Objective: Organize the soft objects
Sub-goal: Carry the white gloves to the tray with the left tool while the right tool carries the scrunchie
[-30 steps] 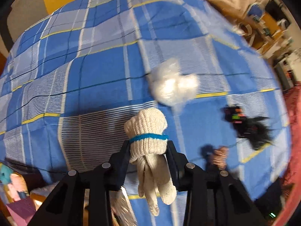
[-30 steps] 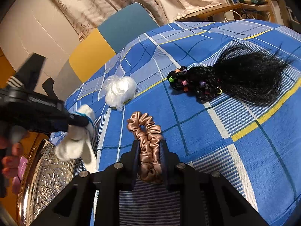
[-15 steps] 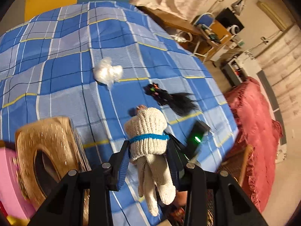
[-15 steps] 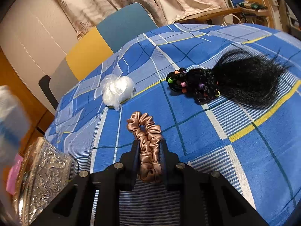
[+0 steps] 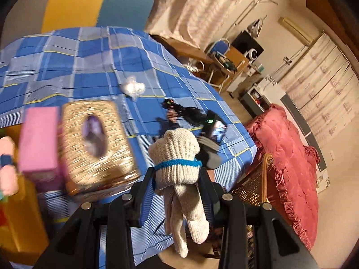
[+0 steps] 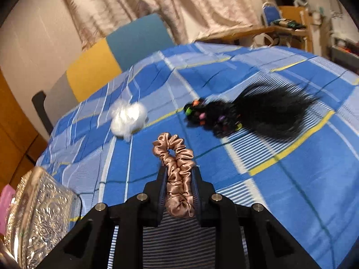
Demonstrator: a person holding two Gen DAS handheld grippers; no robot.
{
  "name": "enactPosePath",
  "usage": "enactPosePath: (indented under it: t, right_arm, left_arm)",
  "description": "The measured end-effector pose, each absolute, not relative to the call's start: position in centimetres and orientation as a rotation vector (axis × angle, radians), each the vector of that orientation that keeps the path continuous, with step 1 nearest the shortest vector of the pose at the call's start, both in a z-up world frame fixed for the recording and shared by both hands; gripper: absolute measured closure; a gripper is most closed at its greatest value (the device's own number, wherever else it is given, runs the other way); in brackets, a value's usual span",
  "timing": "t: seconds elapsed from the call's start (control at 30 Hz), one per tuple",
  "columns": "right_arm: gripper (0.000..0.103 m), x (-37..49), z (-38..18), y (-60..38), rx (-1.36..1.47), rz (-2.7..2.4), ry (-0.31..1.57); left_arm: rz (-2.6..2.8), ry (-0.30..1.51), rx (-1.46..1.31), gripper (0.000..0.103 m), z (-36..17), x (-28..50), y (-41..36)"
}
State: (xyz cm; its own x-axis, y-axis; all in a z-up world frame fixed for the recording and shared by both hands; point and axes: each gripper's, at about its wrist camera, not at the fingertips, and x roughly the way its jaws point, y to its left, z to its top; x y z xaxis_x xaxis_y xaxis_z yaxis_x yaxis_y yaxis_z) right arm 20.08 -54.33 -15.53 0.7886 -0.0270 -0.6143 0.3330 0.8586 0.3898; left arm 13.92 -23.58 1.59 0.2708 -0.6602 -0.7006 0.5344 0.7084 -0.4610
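- The left gripper [image 5: 177, 177] is clamping its jaws on a cream knitted glove [image 5: 179, 170], whose fingers are dangling low between them.
- The right gripper [image 6: 178, 179] is pinching a brown satin scrunchie [image 6: 177, 168]; its lower end is sitting tucked between the jaws.
- A gold embossed box [image 5: 94, 139] is showing blurred, partly cut off in the right wrist view.
- Farther out on the blue checked cloth [image 6: 291, 190], a white fluffy ball [image 6: 129, 122] and a black hairpiece [image 6: 258, 114] are lying, smeared by motion.
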Motion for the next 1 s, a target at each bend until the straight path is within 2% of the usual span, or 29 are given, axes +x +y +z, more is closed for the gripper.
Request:
enactPosePath:
  t: [0.47, 0.8, 1.0]
  right_arm:
    - [0.082, 17.6, -13.1, -52.1, 0.436, -0.213, 0.64]
    - [0.082, 13.2, -8.9, -50.1, 0.517, -0.177, 0.538]
    - [0.082, 10.9, -5.9, -47.2, 0.505, -0.126, 0.48]
  left_arm:
    - [-0.583, 1.007, -0.257, 0.065, -1.3, 15.1, -7.4]
    - [-0.374, 1.121, -0.315, 0.065, -6.7, 17.8, 1.6]
    - [-0.286, 1.183, -0.264, 0.065, -9.5, 18.9, 4.0]
